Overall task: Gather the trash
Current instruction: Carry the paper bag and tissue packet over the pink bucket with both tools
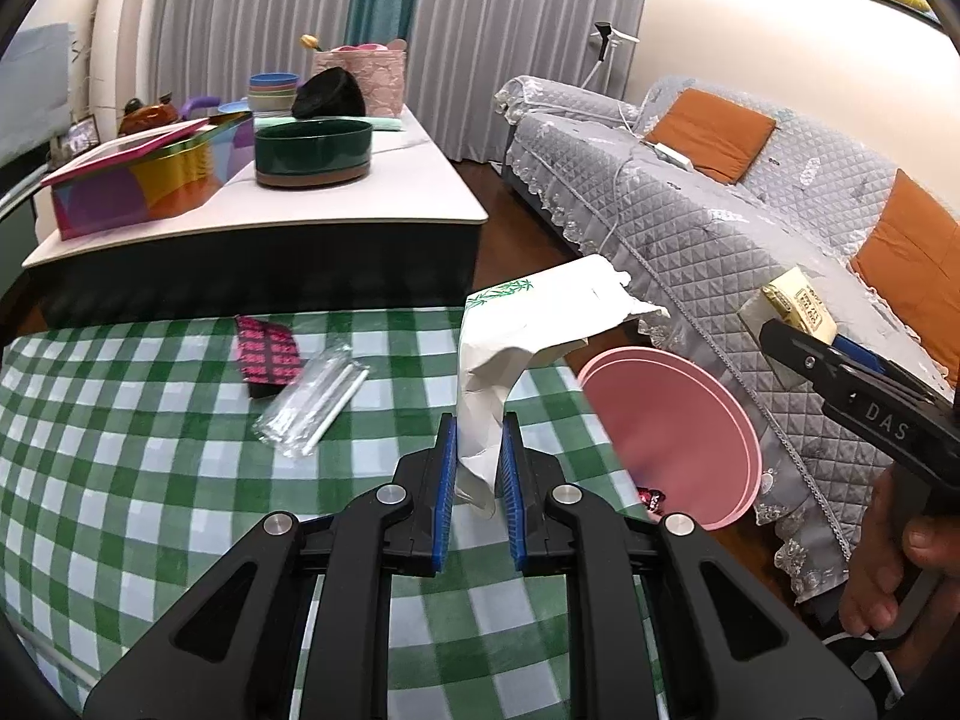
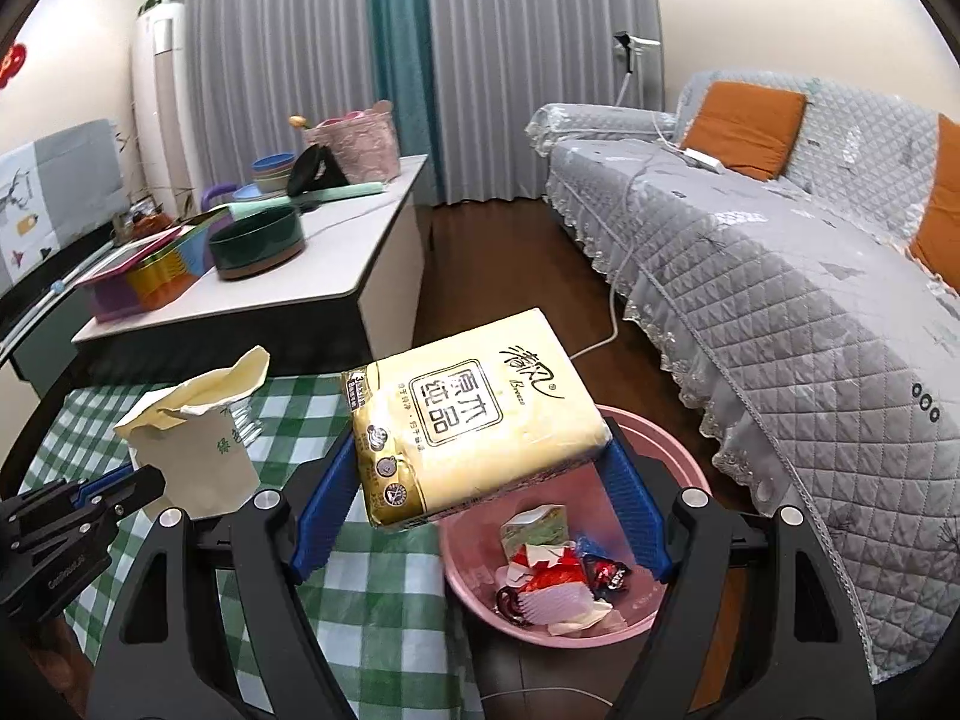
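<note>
Two grippers, each loaded. Left gripper (image 1: 478,468): blue pads clamped narrow on a torn, crumpled white tissue wrapper (image 1: 528,324) with green bamboo print — held upright above the green-and-white checked tablecloth (image 1: 150,480). Right gripper (image 2: 480,486): jaws wide, pressed on the two ends of a yellow soft tissue pack (image 2: 474,414), tilted, over the near rim of the pink basin (image 2: 678,468). Basin stands on the dark floor beside the cloth's edge, holding red, white and green wrapper scraps (image 2: 558,576). Still on the cloth — a pink-and-black sachet (image 1: 267,354) and a clear plastic sleeve with white sticks (image 1: 312,405), touching. Beyond: white-topped table (image 1: 336,204), grey quilted sofa (image 2: 780,276).
</note>
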Motion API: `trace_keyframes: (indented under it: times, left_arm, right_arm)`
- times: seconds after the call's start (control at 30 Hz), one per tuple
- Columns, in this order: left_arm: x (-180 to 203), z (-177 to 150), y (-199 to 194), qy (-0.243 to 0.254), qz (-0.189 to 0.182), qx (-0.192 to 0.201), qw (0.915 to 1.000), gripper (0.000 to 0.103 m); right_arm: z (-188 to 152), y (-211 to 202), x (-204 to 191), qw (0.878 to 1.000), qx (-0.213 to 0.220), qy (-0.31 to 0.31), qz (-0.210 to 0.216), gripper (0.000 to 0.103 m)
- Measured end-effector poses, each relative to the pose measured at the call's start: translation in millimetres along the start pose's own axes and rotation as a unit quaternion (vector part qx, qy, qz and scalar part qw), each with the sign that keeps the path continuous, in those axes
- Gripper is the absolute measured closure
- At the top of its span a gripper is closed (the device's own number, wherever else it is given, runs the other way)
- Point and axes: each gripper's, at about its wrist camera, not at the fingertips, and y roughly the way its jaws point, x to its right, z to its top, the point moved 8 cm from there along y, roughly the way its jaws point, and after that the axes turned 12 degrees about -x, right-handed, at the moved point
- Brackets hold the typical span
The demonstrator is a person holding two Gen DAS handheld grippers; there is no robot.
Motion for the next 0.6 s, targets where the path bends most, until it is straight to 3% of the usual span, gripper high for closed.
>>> trace_keyframes:
  times: [0.6]
  left_arm:
    - [66,32,33,0.026,-0.037,-0.010,0.9990,0.088]
  right_arm:
    - [17,18,79,0.996,-0.007,0.080,-0.047,0.027]
